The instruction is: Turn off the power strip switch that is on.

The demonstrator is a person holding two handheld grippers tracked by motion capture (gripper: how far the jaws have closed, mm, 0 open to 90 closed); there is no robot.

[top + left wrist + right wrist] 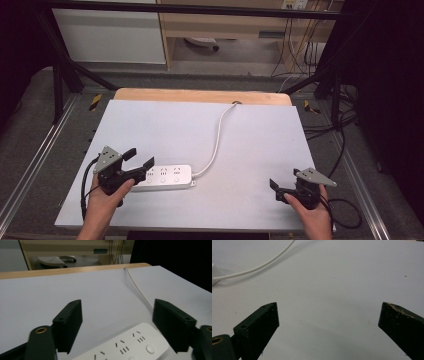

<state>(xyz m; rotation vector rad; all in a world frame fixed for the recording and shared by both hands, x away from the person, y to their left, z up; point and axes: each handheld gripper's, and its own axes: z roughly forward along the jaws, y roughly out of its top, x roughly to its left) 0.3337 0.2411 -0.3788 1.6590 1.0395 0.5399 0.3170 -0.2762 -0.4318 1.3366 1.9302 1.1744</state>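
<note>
A white power strip lies flat on the white table sheet, left of centre near the front. Its white cable runs up to a hole at the table's back edge. My left gripper is open at the strip's left end, held by a hand. In the left gripper view the strip with its sockets lies low between the spread jaws of the gripper. My right gripper is open over bare sheet at the front right, apart from the strip. In its view the gripper has nothing between its jaws, and the cable curves at upper left.
A wooden strip borders the table's far edge. Black frame bars stand at the back corners. Loose dark cables trail off the right side onto the grey floor. A wooden cabinet stands behind.
</note>
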